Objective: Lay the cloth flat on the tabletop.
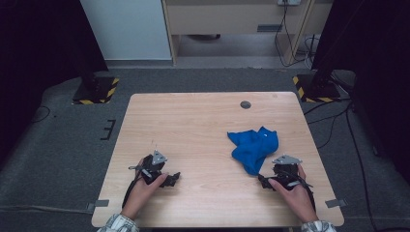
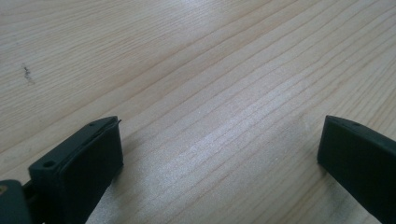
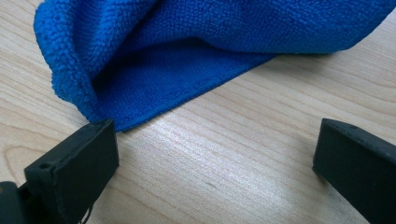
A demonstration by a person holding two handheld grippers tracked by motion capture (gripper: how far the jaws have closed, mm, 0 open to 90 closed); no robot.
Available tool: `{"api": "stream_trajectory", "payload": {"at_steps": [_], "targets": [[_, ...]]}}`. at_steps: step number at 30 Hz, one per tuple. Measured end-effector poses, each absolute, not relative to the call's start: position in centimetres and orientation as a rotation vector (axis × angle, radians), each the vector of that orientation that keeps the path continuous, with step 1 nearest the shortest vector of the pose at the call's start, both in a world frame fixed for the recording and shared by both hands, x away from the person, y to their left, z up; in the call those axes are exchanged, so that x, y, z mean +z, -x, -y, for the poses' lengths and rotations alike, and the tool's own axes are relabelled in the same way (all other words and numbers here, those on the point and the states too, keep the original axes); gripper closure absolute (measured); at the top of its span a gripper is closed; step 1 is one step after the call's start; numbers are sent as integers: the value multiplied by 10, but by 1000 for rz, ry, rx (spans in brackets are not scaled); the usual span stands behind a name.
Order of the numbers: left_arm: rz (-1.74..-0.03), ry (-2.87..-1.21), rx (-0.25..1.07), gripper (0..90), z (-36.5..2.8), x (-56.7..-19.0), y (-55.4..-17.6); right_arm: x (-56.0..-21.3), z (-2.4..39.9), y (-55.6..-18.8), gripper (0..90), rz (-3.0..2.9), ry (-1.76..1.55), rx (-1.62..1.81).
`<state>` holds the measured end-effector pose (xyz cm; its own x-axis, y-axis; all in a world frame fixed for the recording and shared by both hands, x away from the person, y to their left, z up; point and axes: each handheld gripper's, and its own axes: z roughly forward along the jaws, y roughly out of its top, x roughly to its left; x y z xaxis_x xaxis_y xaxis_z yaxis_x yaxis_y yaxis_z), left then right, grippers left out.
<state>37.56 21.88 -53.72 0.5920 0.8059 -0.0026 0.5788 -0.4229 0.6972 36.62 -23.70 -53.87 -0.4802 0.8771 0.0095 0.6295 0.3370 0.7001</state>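
Nearest the lens in the right gripper view: two black jaws standing wide, nothing between them but bare wood of the table (image 3: 243, 177). Just ahead of the left-hand jaw, the lowest corner of the blue cloth (image 3: 187, 60), its hem almost touching that jaw's tip; whether it actually touches, hard to tell. Farther on, a thick rolled fold rising above that same jaw, and a flat single layer spreading away toward the middle of the gap and beyond.

From the high view: right gripper (image 1: 285, 175) set low at the near end of the crumpled cloth, which lies in a loose heap beyond the jaw tips. Left gripper (image 1: 162, 175) well apart on the other side, resting low over plain wood, with jaws equally wide and empty in its own view.

Likely step in hand: taking hold of the near corner with the right gripper. To do it well: slide forward and a little toward the left-hand jaw, so the thin hem comes fully between the pads, not merely beside one. Keep the lower jaw skimming the wood to get under the edge. Close on the single layer rather than the bulky fold, for a corner that will pull out cleanly. Bring the left gripper across only once the corner is secure.
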Motion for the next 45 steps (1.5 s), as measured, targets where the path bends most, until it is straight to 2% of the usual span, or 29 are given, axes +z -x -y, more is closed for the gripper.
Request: {"api": "stream_trajectory", "payload": {"at_steps": [3,5,14,18,24,40,45], "targets": [[-1090,-2156,440,0,-219,-537,-376,-539,237,-366,6,-2237,-1330,923],[-1090,-2156,440,0,-219,-537,-376,-538,238,-366,58,-2236,-1315,935],[-1090,-2156,440,0,-219,-537,-376,-525,238,-362,61,-2197,-1271,1000],[-1088,-2156,439,0,-219,-537,-376,-512,238,-361,119,-2175,-1289,1066],[-1087,-2157,439,0,-219,-537,-376,-498,235,-371,157,-2169,-1237,1068],[-1088,-2156,439,0,-219,-537,-376,-494,209,-421,79,-2204,-1240,1015],[-1087,-2157,439,0,-219,-537,-376,-505,204,-435,94,-2239,-1283,981]]}}
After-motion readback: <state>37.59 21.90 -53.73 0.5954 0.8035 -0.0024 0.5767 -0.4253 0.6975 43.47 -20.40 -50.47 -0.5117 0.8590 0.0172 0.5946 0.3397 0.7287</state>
